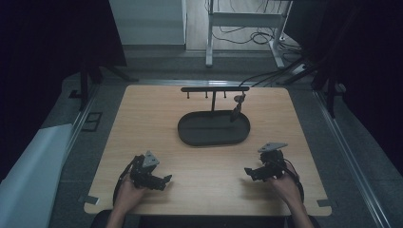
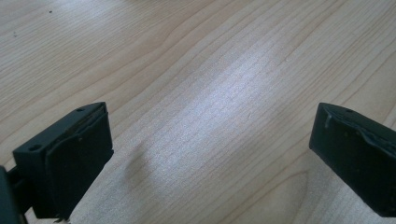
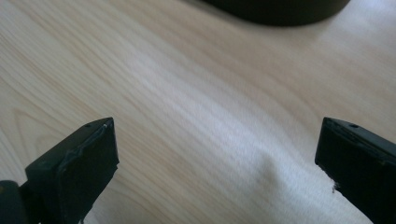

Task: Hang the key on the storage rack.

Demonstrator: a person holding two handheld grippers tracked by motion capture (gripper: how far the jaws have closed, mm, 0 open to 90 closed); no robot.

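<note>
- toward the far edge of the table (image 1: 142,118), a small dark item (image 1: 236,110) hangs from the right end of a rack bar (image 1: 215,89), dangling over the right end of the black oval tray (image 1: 190,135); i take that hanging piece as the thing to fetch, though it is too small to name.
- nearest to it is my right gripper (image 1: 248,171), low by the near right corner, jaws spread wide with nothing between them; in the right gripper view (image 3: 215,154) only bare wood lies between them, the tray rim (image 3: 280,11) ahead.
- my left gripper (image 1: 167,179) sits by the near left corner, also wide and empty (image 2: 210,149).
- risk as i judge it: a reach from the right could knock the rack bar or set the item swinging, so the jaws close on air, or tip the stand off its tray.
</note>
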